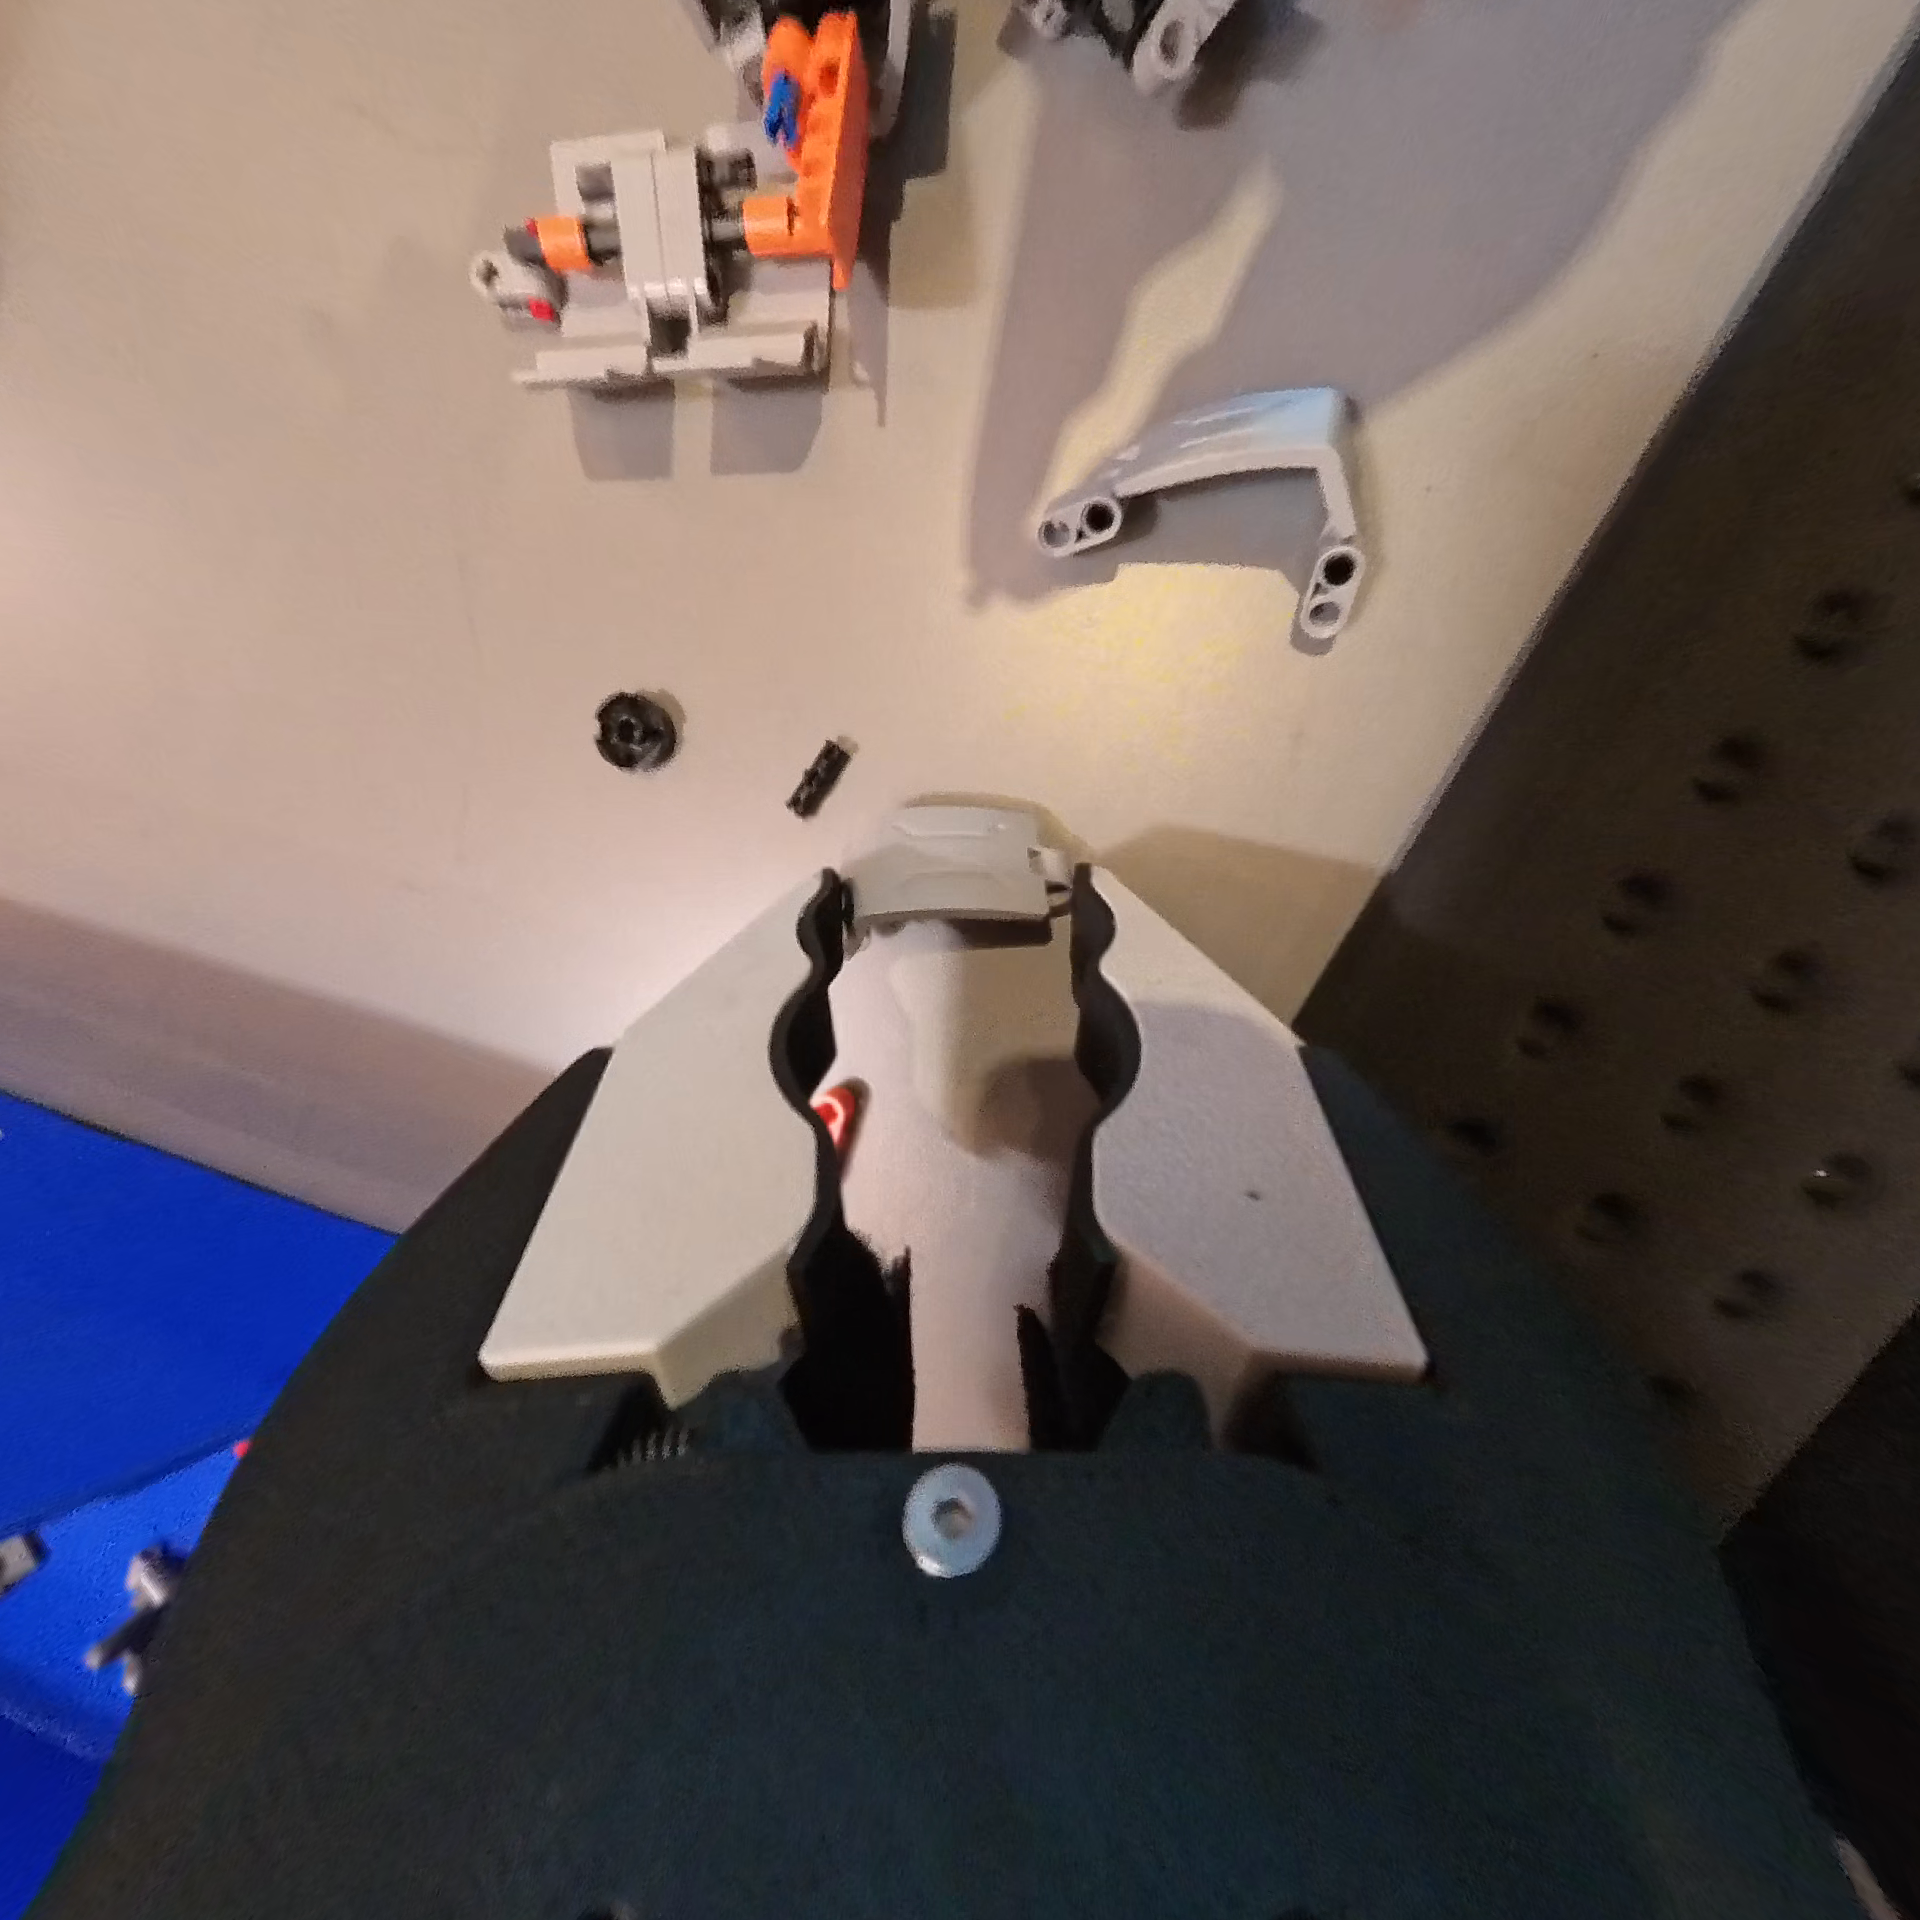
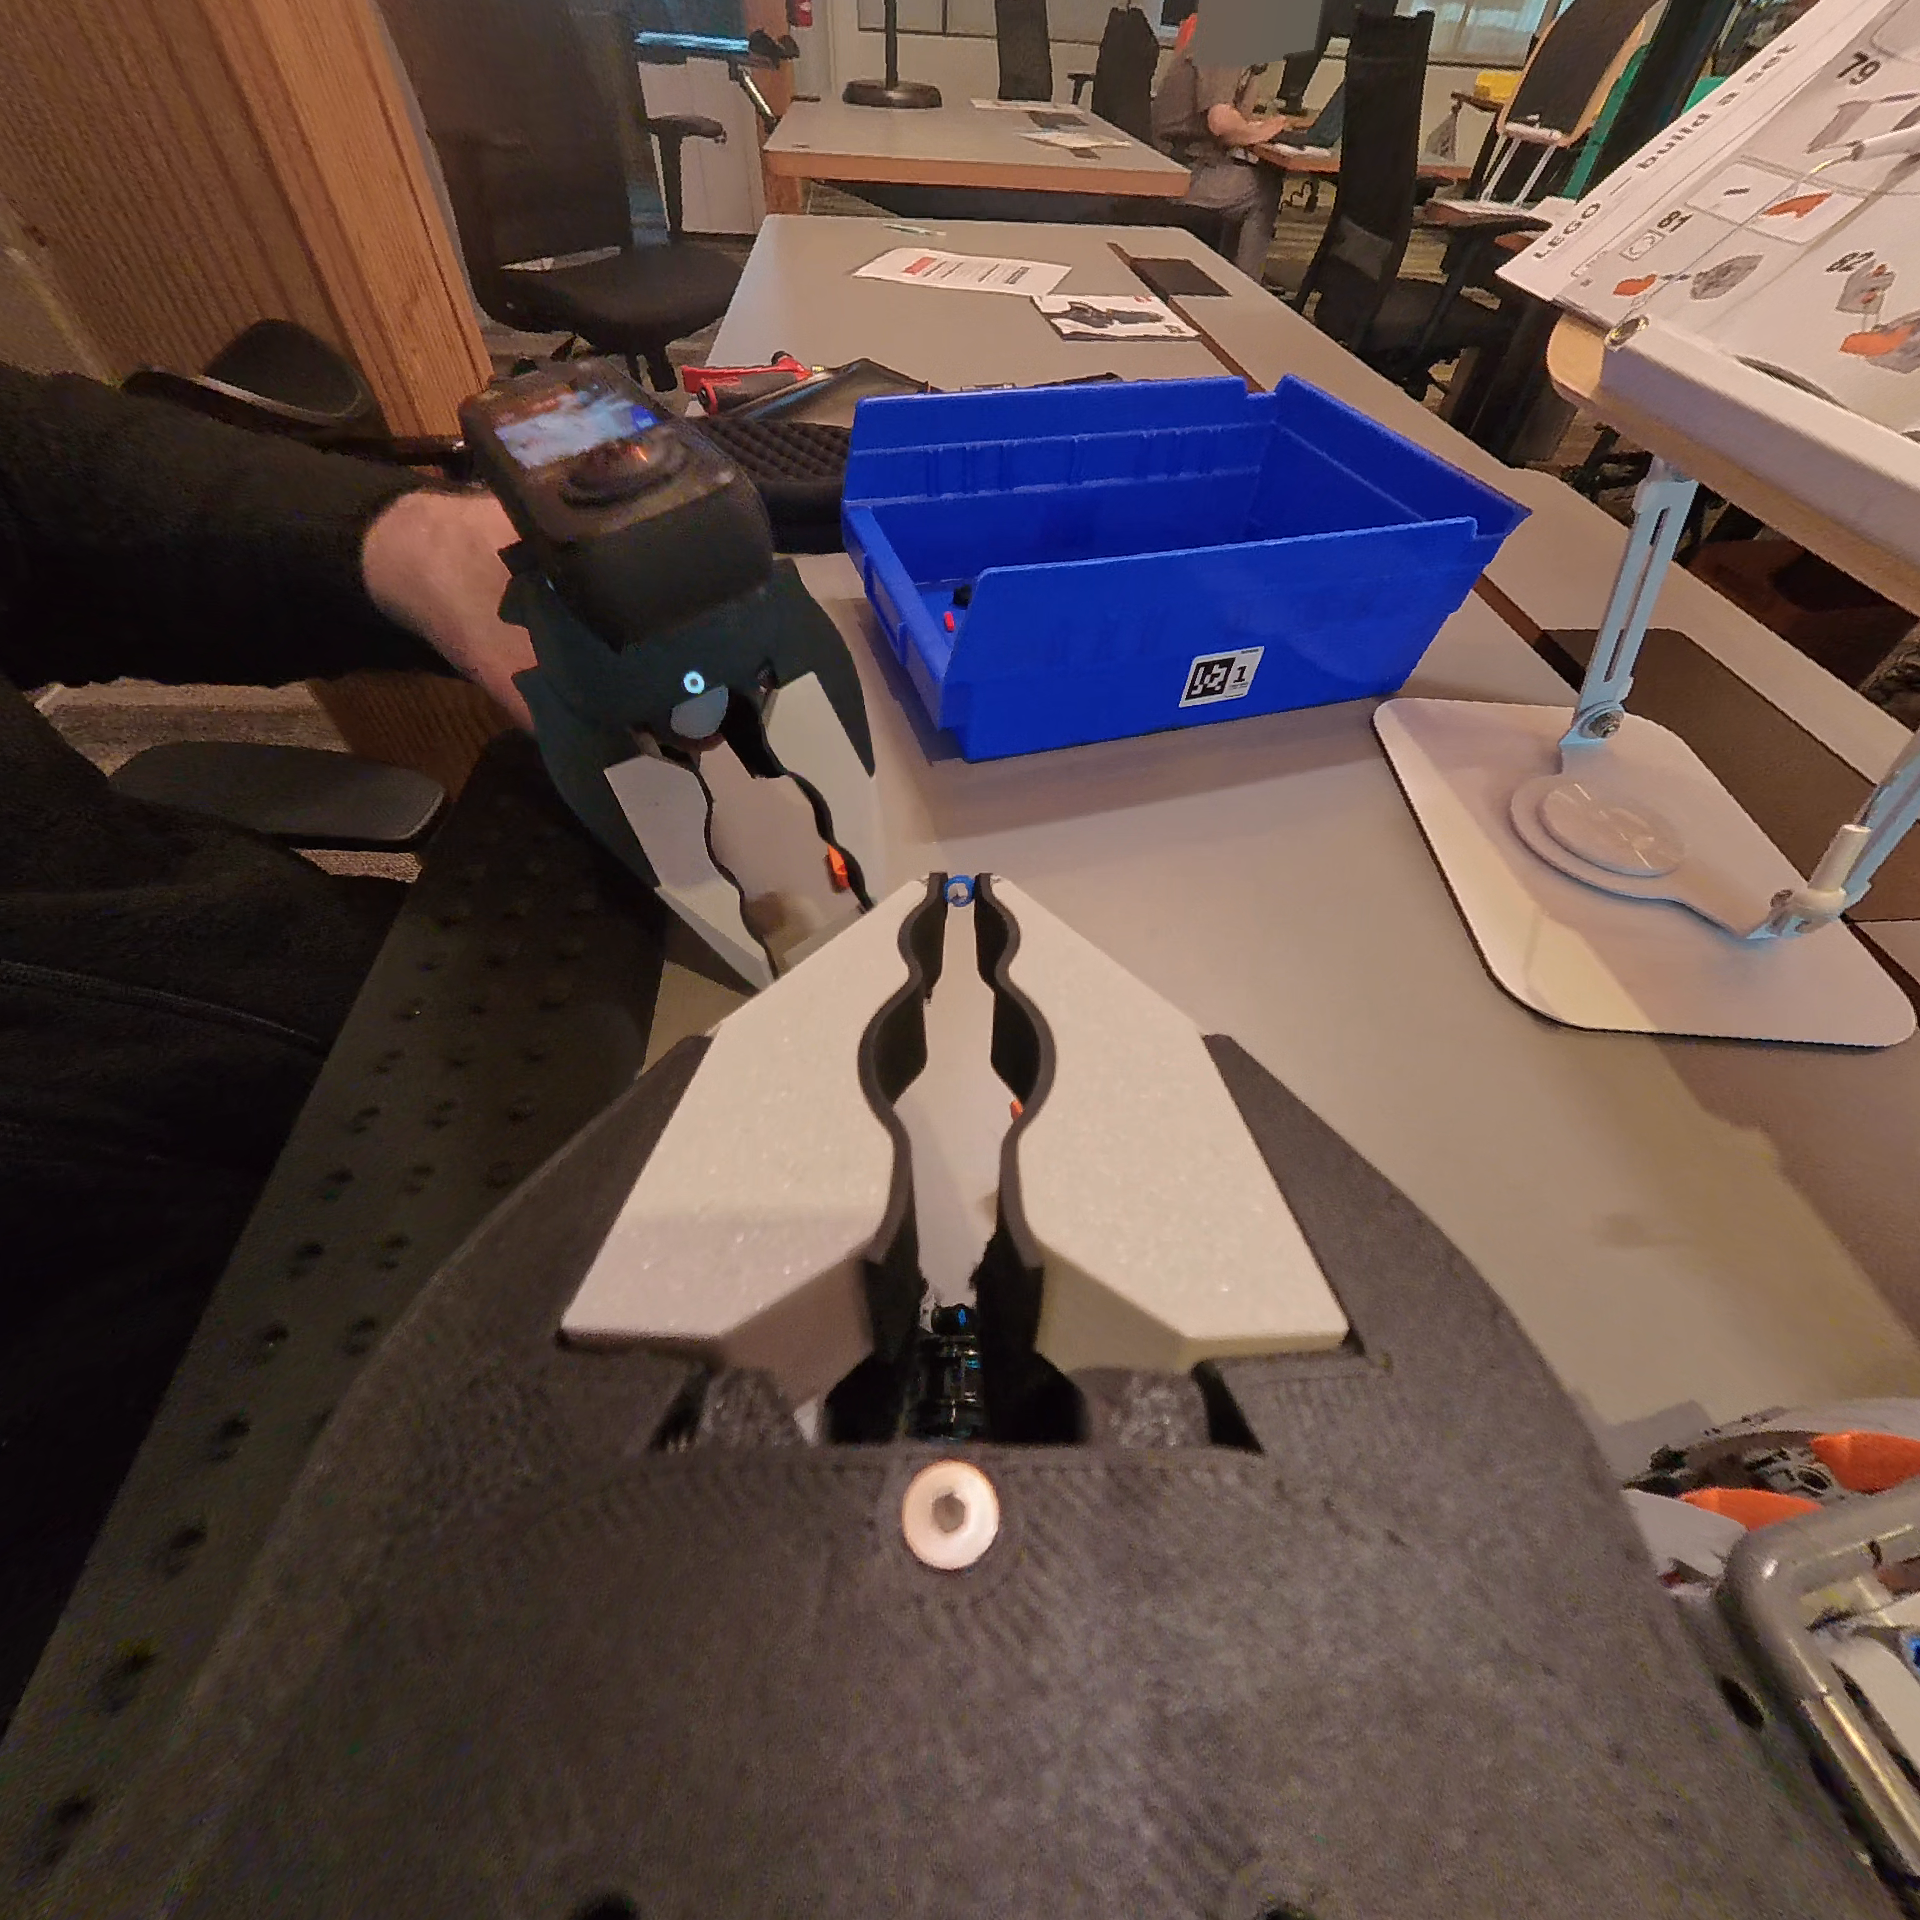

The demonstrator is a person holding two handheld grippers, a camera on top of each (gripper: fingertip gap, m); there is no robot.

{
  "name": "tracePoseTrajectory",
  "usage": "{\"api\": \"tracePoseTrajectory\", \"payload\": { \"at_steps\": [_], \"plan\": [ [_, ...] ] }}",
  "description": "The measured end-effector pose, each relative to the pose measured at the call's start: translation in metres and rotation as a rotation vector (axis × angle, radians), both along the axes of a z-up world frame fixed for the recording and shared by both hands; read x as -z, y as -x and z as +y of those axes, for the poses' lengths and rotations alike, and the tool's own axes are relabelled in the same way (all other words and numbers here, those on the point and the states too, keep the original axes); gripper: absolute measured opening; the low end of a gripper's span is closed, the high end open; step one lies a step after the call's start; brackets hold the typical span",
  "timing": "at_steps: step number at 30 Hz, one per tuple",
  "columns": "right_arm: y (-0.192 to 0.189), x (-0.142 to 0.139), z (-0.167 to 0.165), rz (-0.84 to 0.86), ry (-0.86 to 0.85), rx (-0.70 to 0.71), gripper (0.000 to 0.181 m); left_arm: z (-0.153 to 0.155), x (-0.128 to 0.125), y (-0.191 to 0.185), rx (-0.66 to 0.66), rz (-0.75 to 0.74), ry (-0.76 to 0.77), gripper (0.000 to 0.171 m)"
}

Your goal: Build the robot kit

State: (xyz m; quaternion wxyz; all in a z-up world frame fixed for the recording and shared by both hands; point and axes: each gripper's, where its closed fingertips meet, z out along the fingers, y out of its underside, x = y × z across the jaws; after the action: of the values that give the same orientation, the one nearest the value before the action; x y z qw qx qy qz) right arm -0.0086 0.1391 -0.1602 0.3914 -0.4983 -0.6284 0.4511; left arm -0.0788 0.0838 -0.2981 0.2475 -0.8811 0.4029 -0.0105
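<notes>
In the left wrist view my left gripper (image 1: 956, 883) points down at the beige table (image 1: 312, 571) and is shut on a small grey curved panel piece (image 1: 961, 857) held between its fingertips. A second grey curved panel (image 1: 1216, 478) lies ahead to the right. A black round piece (image 1: 636, 730) and a short black pin (image 1: 821, 774) lie just ahead. A grey and orange brick assembly (image 1: 696, 229) lies farther off. In the right wrist view my right gripper (image 2: 958, 896) is shut on a tiny blue ring-shaped piece (image 2: 948, 891) at its tips. The left gripper (image 2: 800, 920), held by a hand (image 2: 436, 592), is just to its left.
A blue bin (image 2: 1143, 644) stands behind the grippers and also shows in the left wrist view (image 1: 156, 1299). A white stand (image 2: 1662, 883) with an open instruction booklet (image 2: 1745, 187) is at the right. A black perforated mat (image 2: 416, 1091) lines the table's near edge. A metal tray (image 2: 1829, 1662) with parts is at the lower right. Some 15 centimeters of space lies between my two pairs of fingers.
</notes>
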Motion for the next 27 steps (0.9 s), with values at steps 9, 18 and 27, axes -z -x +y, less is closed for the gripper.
{"api": "tracePoseTrajectory", "payload": {
  "at_steps": [9, 18, 27],
  "plan": [
    [0.003, 0.004, -0.01, -0.002, -0.001, -0.051, 0.002, 0.007, -0.088, -0.042, 0.216, -0.478, -0.382, 0.041],
    [0.005, -0.005, -0.03, 0.075, 0.007, -0.128, 0.002, 0.002, -0.138, -0.062, 0.315, -0.84, -0.441, 0.041],
    [0.007, -0.014, -0.031, 0.148, 0.051, -0.123, 0.002, 0.003, -0.159, -0.074, 0.322, -1.101, -0.42, 0.041]
  ]
}}
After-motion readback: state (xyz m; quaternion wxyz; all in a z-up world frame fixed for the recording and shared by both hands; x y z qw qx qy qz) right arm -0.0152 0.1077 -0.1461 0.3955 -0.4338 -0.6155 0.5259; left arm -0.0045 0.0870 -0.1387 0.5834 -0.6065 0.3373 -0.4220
